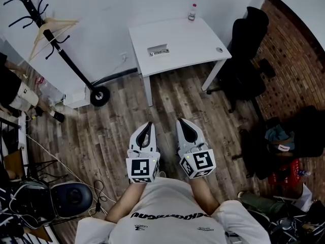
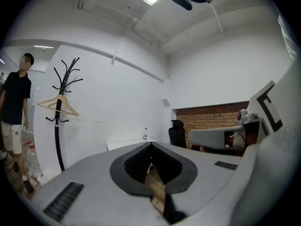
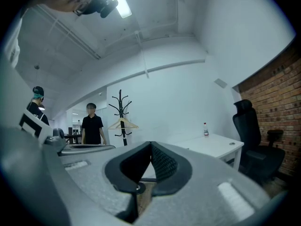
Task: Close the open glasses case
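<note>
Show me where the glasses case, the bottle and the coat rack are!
glasses case (image 1: 158, 50): head view, on the middle of the case.
bottle (image 1: 192, 14): head view, on its body, below the cap.
coat rack (image 1: 61, 52): head view, on its black pole, below the hanger.

A line of dark print runs across the white T-shirt (image 1: 172, 202) at the bottom centre of the head view, upside down and too blurred to read. The marker cube (image 1: 141, 168) on the left gripper (image 1: 148, 127) and its twin on the right gripper (image 1: 182, 123) carry only black-and-white square patterns. The label on the bottle (image 1: 192, 12), upper centre, is too small to read.
</note>
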`<state>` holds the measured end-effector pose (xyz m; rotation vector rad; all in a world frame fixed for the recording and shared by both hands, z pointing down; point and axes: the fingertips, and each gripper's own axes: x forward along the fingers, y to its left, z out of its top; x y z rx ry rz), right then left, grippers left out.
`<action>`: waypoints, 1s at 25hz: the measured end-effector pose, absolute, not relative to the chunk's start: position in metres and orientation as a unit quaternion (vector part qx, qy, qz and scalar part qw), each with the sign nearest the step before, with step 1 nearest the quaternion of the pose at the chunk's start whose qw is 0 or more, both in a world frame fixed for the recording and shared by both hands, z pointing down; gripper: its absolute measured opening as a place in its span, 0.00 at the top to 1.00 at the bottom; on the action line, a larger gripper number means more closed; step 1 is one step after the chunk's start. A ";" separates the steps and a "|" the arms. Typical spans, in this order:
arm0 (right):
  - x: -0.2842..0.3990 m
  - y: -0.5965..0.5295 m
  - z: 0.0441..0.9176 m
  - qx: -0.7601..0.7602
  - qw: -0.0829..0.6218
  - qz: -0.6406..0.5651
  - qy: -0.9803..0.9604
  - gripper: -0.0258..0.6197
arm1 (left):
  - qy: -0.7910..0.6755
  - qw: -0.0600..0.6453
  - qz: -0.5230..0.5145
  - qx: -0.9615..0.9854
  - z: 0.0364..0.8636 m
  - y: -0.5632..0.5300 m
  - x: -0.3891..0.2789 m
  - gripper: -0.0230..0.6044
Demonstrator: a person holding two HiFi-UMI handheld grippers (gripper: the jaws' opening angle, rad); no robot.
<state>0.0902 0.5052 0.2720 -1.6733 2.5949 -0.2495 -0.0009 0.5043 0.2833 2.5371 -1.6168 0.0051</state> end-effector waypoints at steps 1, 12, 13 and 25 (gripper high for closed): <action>0.090 0.496 0.273 -0.540 0.020 -0.082 0.838 0.97 | -0.537 0.068 0.001 0.841 0.284 0.495 -0.002 0.97; 0.087 0.376 0.277 -0.546 0.005 -0.086 0.834 0.97 | -0.528 0.080 0.001 0.845 0.288 0.373 0.000 0.97; 0.083 0.362 0.274 -0.546 0.005 -0.085 0.833 0.97 | -0.528 0.080 0.001 0.846 0.285 0.360 -0.004 0.97; 0.049 0.201 0.261 -0.559 0.001 -0.091 0.824 0.97 | -0.518 0.094 0.001 0.850 0.271 0.195 -0.039 0.97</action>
